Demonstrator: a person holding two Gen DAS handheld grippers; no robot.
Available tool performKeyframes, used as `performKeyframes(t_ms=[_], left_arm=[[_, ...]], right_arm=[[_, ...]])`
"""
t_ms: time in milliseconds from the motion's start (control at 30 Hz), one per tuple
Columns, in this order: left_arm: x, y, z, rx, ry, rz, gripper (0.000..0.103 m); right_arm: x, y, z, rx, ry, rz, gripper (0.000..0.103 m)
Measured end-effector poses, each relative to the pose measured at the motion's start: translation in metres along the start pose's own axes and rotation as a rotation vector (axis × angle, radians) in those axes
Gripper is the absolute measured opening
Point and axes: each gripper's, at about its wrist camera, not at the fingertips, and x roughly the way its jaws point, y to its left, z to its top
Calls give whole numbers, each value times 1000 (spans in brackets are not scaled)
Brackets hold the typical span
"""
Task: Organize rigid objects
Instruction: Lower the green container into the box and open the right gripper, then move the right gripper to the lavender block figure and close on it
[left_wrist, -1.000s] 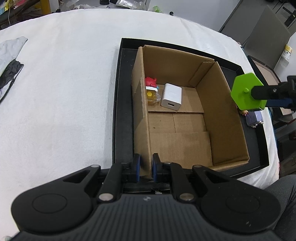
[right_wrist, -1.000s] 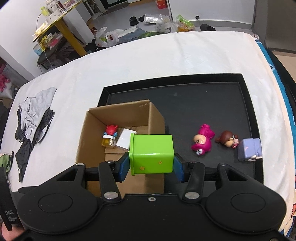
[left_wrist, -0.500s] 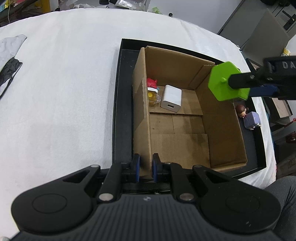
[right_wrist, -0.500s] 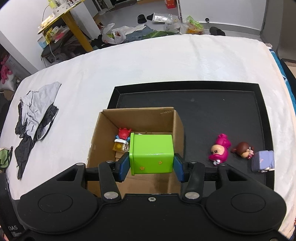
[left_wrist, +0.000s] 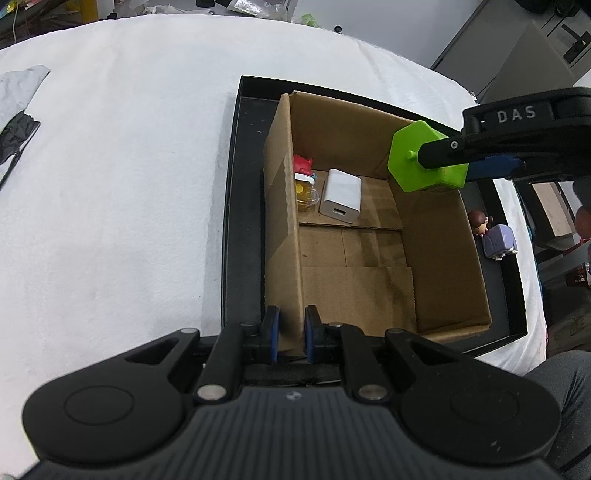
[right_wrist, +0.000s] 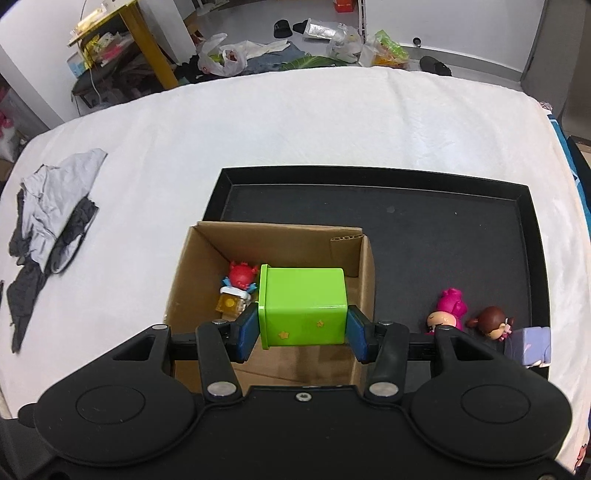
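In my right wrist view, the right gripper (right_wrist: 303, 328) holds a green block (right_wrist: 303, 306) between its two blue pads, which press on the left and the right side of the block. The block has small yellow stars on its near face, and it hangs at the centre of the frame, above the open box (right_wrist: 365, 266). In the left wrist view I see the same block (left_wrist: 424, 162) at the upper right, over the far right corner of the box (left_wrist: 280, 229); its end face has six sides. My left gripper (left_wrist: 291, 332) is at the lower centre of that frame, and it is closed on the near left wall of the box, with the cardboard between the two pads. The box stands in the left part of a black tray (right_wrist: 443, 229), which lies on a white cloth (right_wrist: 295, 122). Inside the box, at the far left corner, there are a red toy (left_wrist: 303, 164), a small yellow cup (left_wrist: 304, 188) just in front of it, and a white charger (left_wrist: 340, 196) beside the cup. On the tray, to the right of the box, lie a pink figure (right_wrist: 448, 308), a brown-haired figure (right_wrist: 493, 321) and a lilac block (right_wrist: 530, 345), close together. At the left of the right wrist frame, some grey and black clothes (right_wrist: 48, 214) lie on the cloth.
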Motion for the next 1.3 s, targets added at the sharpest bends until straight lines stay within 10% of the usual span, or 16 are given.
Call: performKeyframes(t_ms=[1300], left_arm=[[0,-8,0,4,0,50,13]], right_arm=[[-37,-72,-25,165,-35,103,73]])
